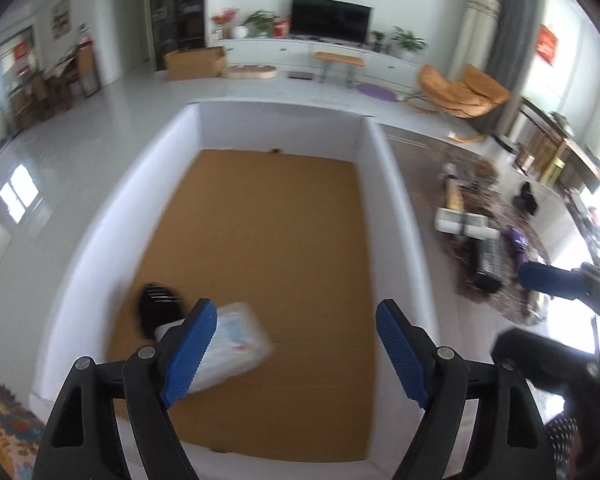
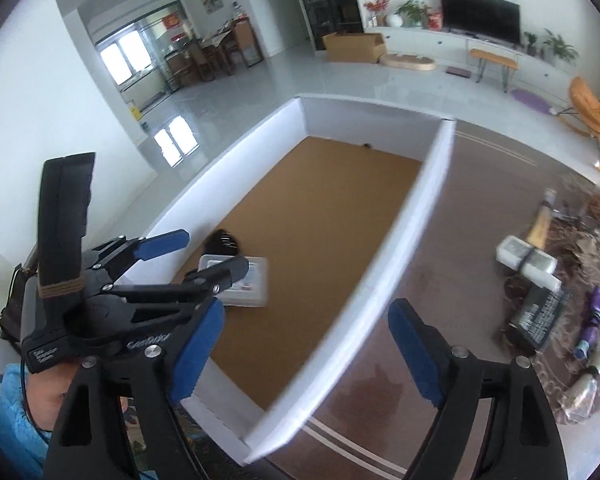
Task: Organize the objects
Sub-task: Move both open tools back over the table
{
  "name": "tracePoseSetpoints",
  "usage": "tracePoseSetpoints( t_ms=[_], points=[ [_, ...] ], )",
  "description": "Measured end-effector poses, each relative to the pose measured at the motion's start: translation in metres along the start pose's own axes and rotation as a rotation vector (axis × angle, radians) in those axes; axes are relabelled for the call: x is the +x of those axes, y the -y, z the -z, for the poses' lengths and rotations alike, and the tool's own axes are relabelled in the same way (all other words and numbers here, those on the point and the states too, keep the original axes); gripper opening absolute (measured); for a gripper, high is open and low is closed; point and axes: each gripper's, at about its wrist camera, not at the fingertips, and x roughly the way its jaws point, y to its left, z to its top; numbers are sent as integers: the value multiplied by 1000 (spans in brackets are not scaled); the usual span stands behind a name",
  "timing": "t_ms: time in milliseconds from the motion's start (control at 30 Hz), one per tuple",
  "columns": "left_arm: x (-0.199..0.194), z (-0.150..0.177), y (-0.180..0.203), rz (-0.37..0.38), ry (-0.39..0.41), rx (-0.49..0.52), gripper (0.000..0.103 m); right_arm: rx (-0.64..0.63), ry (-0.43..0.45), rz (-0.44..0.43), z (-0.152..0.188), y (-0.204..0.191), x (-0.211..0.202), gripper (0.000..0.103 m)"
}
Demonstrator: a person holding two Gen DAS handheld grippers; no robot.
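Left wrist view is showing my left hand-held gripper [image 1: 294,350] hanging over the near end of a white-walled box [image 1: 396,208] with a brown cardboard floor. Its blue pads are standing wide apart with nothing between them. A clear plastic packet [image 1: 236,346] is lying on the box floor just below and behind the left pad, blurred, with a black object [image 1: 156,308] touching its far-left side; what that object is I cannot tell.

My right hand-held gripper [image 2: 306,342] is hovering over the box's right wall, its jaws also spread wide and empty. From this side the packet [image 2: 250,284] is sitting ahead and to the left of it, inside the box. To its right, outside the box, a white boxed item [image 2: 528,262], a black pack [image 2: 540,314] and a purple folded umbrella [image 2: 594,320] are lying on the patterned rug [image 2: 572,360], well apart from both grippers.
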Motion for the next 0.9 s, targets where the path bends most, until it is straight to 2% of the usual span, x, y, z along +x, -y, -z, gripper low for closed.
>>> tracePoseSetpoints(
  t_ms=[67, 167, 233, 267, 333, 433, 500, 600, 667, 733, 767, 833, 900],
  points=[
    [0, -3, 32, 45, 10, 51, 81, 37, 32, 43, 11, 21, -14, 86],
    [-5, 3, 88, 128, 23, 141, 81, 107, 87, 128, 33, 66, -41, 94],
    [-5, 10, 123, 157, 26, 196, 82, 183, 116, 189, 65, 105, -57, 101],
    [-5, 15, 136, 198, 16, 213, 85, 221, 121, 211, 76, 120, -62, 101],
    [0, 27, 162, 274, -14, 231, 88, 309, 98, 313, 112, 160, -68, 101],
    [17, 46, 189, 307, -49, 252, 96, 422, 97, 415, 164, 206, -80, 101],
    [40, 60, 205, 302, -86, 261, 96, 480, 87, 482, 191, 229, -79, 101],
    [83, 74, 219, 258, -142, 249, 96, 508, 74, 558, 214, 248, -74, 101],
    [106, 79, 219, 219, -163, 229, 96, 543, 61, 564, 219, 258, -73, 101],
    [122, 80, 218, 185, -161, 211, 96, 525, 93, 564, 219, 258, -79, 101],
    [125, 80, 222, 160, -134, 218, 96, 509, 104, 584, 218, 255, -81, 101],
    [132, 76, 227, 114, -117, 230, 97, 484, 78, 617, 216, 251, -74, 101],
    [135, 74, 231, 83, -97, 246, 102, 476, 39, 611, 213, 252, -66, 101]
  ],
)
